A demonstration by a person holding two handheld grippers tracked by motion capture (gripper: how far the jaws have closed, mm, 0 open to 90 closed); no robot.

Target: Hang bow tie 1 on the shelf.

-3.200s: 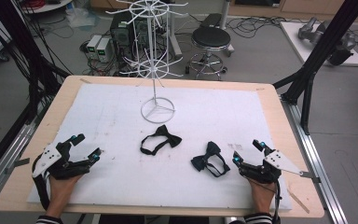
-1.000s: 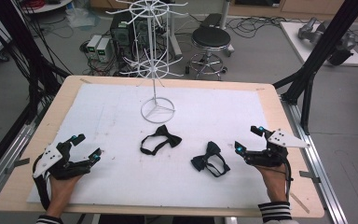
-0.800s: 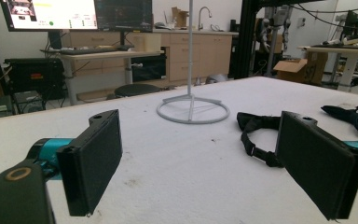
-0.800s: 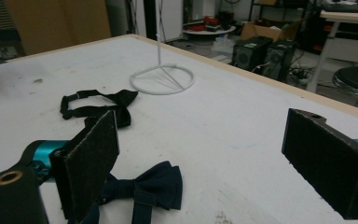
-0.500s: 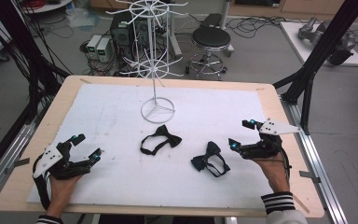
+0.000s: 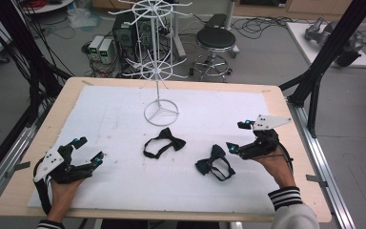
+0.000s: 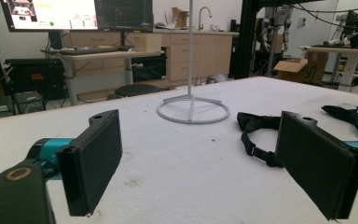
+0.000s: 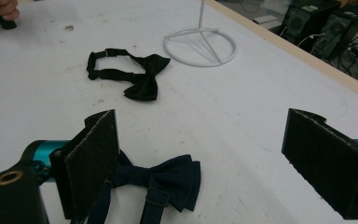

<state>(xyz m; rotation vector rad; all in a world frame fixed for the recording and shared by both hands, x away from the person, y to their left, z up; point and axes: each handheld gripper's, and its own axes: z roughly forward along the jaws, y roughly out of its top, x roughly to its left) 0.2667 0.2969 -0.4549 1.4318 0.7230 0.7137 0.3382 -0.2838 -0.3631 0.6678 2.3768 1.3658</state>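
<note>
Right gripper (image 6: 234,136) hangs just beside the near bow tie (image 6: 214,163), jaws spread wide, nothing between them. That bow tie lies flat on the white mat (image 6: 114,114), right of centre, its long axis slanting from the knot end at upper right to the strap loop at lower left. In the right gripper view the bow (image 8: 170,179) sits just past the left jaw. Left gripper (image 6: 88,149) rests at the table's near left, jaws wide apart and empty. A second bow tie (image 6: 164,141) lies near the white stand (image 6: 160,112).
</note>
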